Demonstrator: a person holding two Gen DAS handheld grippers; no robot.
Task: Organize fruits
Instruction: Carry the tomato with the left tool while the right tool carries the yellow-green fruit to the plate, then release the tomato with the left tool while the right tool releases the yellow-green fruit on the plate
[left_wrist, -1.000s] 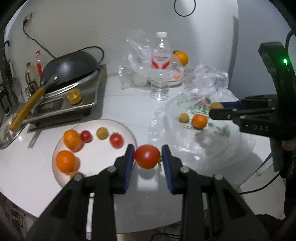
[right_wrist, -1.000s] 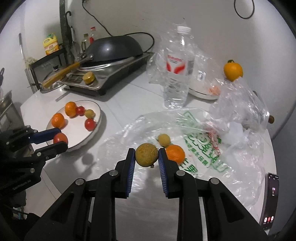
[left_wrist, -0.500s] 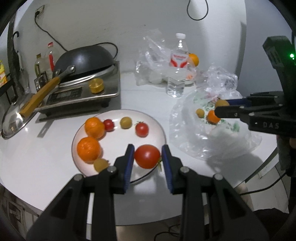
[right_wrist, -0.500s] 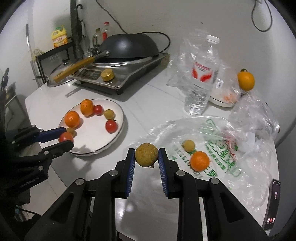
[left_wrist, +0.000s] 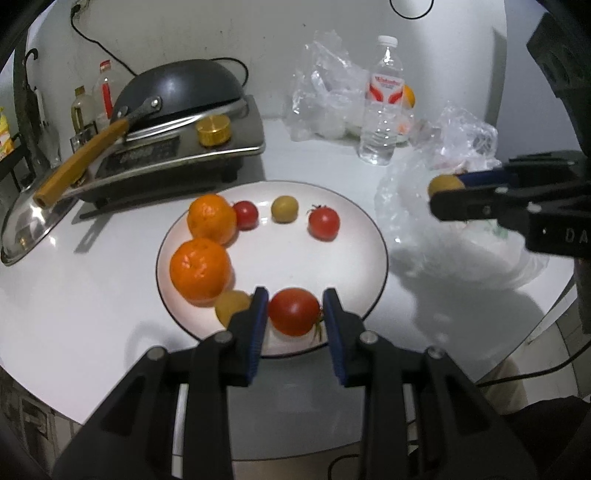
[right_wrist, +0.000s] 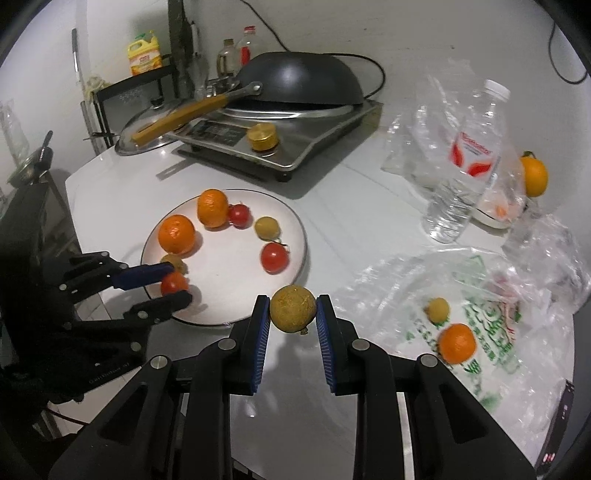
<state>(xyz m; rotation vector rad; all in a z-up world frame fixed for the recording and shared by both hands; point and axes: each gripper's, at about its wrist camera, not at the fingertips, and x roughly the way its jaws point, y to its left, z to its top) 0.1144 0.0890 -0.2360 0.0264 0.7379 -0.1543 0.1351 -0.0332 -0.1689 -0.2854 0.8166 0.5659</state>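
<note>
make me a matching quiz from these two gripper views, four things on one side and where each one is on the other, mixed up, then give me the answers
Things
1. large red tomato
2. round yellow-brown fruit
3. clear plastic water bottle
4. gold round cap

Places
A. on the steel cooker in front of the black wok
B. between the left gripper fingers, over the white plate
C. standing on the table by the crumpled clear bags
D. between the right gripper fingers

Pairs: 1-B, 2-D, 3-C, 4-A

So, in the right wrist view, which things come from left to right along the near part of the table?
Red tomato → white round plate → yellow-brown round fruit → small yellow fruit → orange mandarin.
</note>
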